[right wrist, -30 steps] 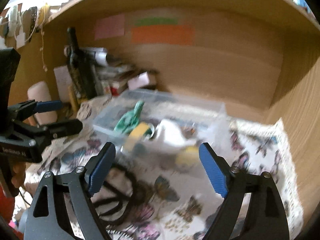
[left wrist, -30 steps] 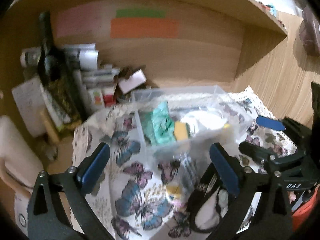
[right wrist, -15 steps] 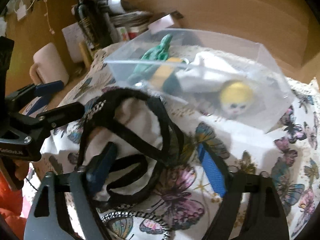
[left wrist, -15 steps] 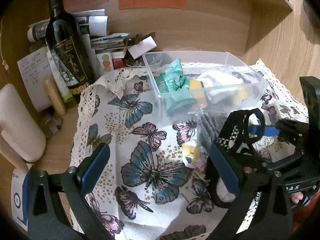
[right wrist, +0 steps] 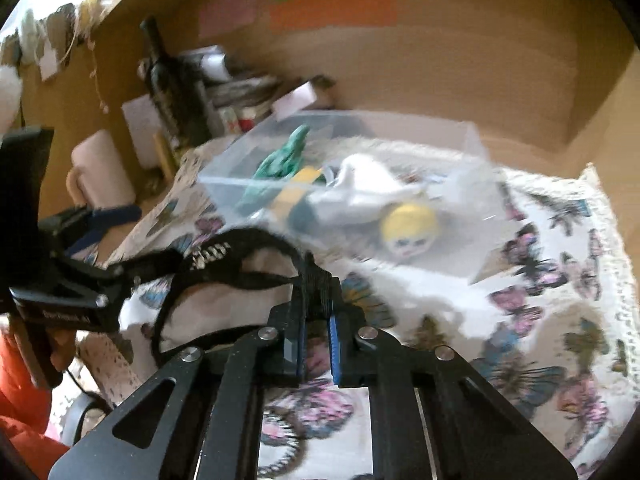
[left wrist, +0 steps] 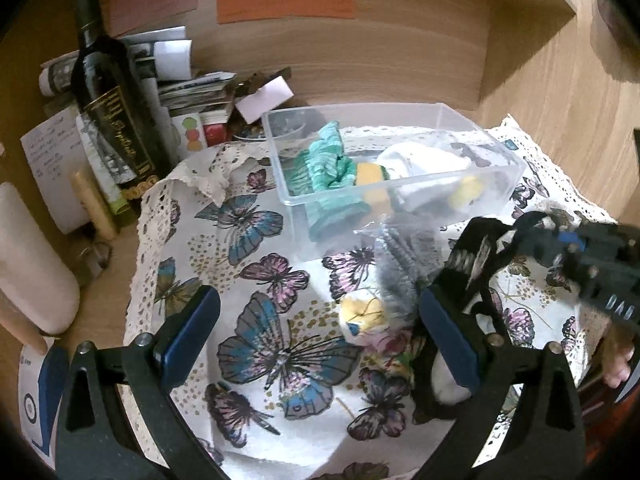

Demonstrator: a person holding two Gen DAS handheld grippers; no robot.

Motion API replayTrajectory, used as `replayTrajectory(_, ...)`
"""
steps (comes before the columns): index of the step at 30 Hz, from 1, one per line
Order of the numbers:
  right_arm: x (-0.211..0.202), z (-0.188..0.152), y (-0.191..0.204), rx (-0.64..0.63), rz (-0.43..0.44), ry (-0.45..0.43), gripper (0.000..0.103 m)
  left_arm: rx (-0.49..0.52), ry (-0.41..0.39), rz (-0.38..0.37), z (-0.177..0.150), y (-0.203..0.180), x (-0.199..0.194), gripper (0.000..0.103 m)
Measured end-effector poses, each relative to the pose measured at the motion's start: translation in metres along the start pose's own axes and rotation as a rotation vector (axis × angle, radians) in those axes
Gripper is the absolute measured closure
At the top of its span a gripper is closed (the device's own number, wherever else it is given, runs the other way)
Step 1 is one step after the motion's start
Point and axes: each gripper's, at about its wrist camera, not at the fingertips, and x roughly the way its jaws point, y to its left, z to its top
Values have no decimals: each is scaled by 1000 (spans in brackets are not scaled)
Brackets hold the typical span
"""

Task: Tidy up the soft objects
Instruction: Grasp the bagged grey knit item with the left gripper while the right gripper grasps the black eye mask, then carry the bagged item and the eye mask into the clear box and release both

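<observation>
Straps of a black elastic garment point(right wrist: 256, 276) sit pinched in the right claw point(right wrist: 316, 344), closed on them near the clear bin point(left wrist: 472, 148), probably to lift it in with the other soft things. The left claw point(left wrist: 316, 332) hangs open over the butterfly cloth point(left wrist: 256, 240), empty.

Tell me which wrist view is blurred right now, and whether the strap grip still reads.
Right wrist view: motion-smeared, clear plastic box soft, yet right gripper visibly shut on black fabric strap. Left wrist view: mostly sharp, open left gripper crisp; only the right gripper at its edge is blurred.
</observation>
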Motion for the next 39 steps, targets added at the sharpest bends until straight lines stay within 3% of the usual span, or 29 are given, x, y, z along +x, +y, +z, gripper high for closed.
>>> replayTrajectory(7,-22,7,-36,50,-129,-57,95,24,16,-43,6,-17,9,2)
replayTrajectory(12,-18,-4,-57,43,-266,6,91,55,38,-67,13,-30,20,2)
replayTrajectory(14,-14,-11,-61,38,-270,51,73,60,48,-66,15,-34,27,2)
replayTrajectory(16,-13,-16,-63,38,-238,77,30,50,69,-67,16,-35,36,2)
replayTrajectory(18,-15,-18,-61,38,-211,58,19,30,86,-86,17,-36,42,2)
replayTrajectory(21,-12,-12,-54,25,-162,49,17,13,101,-115,17,-37,47,3)
replayTrajectory(24,4,-6,-47,15,-114,86,2,32,99,-123,15,-41,46,18)
replayTrajectory(28,30,-4,-37,-10,-113,144,0,52,115,-154,11,-47,48,32)
replayTrajectory(30,39,-3,-37,-8,-100,166,0,58,130,-172,10,-48,49,49)
replayTrajectory(37,58,-9,-35,-59,-95,224,0,30,102,-202,7,-42,42,65)
replayTrajectory(39,57,-10,-33,-67,-98,218,9,28,93,-208,6,-40,38,69)
